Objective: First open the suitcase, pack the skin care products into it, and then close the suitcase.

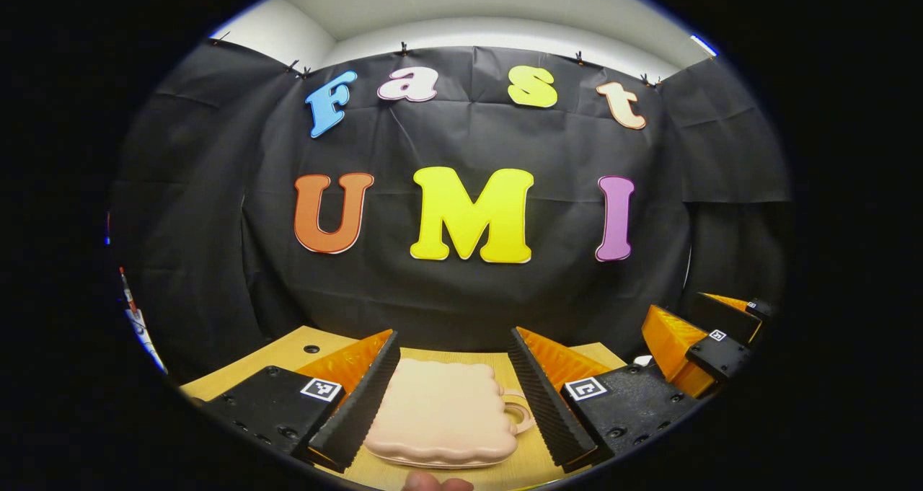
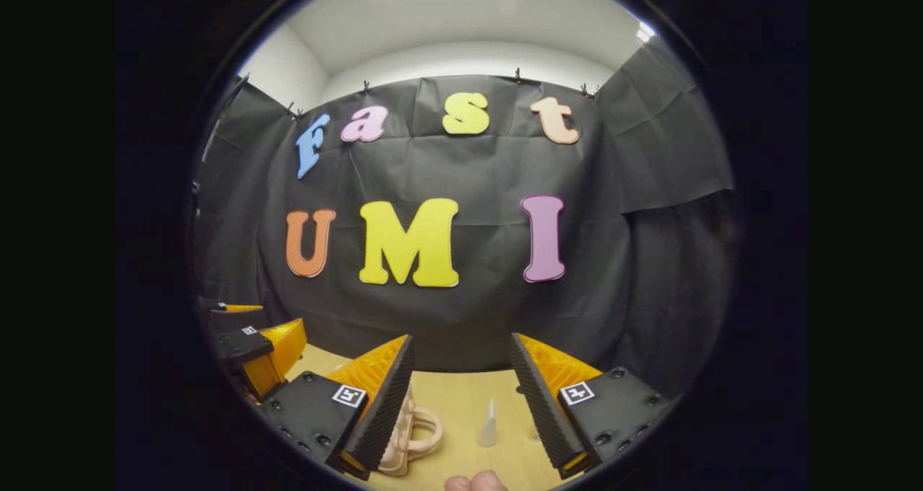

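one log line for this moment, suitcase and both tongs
suitcase: closed, flat on table | left tongs: open, over it | right tongs: open, beside handle

Left hand-held gripper (image 1: 454, 365) fingers spread wide, right hand-held gripper (image 2: 461, 376) likewise spread, both held level, side by side

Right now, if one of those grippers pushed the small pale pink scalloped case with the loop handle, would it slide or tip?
The pale pink scalloped suitcase lies flat and low on the wooden table, so it would probably slide rather than tip. Its smooth moulded shell looks rigid, likely plastic, and probably light. The loop handle at its side seems the easiest place to catch it.
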A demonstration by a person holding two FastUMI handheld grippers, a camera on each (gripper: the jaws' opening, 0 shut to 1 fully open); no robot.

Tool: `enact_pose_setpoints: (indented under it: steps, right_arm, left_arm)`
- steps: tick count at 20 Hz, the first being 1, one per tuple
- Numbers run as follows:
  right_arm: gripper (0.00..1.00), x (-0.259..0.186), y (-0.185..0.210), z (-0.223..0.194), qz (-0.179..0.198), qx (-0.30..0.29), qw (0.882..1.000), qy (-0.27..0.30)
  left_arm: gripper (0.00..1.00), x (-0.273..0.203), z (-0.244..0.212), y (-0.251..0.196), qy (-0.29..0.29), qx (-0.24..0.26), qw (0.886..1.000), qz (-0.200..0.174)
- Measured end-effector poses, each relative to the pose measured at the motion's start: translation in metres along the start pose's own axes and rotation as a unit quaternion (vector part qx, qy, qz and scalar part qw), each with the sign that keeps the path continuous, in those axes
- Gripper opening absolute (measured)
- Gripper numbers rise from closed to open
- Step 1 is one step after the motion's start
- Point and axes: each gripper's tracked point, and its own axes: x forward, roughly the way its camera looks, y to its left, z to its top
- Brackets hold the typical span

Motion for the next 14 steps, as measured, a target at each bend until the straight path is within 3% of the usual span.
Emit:
enact_pose_setpoints:
  steps: [14]
  right_arm:
    - [0.79,0.003,-0.032,-0.018,-0.014,0.006,1.000,0.011]
  left_arm:
    - [0.96,0.001,-0.013,-0.023,0.016,0.024,0.999,-0.019]
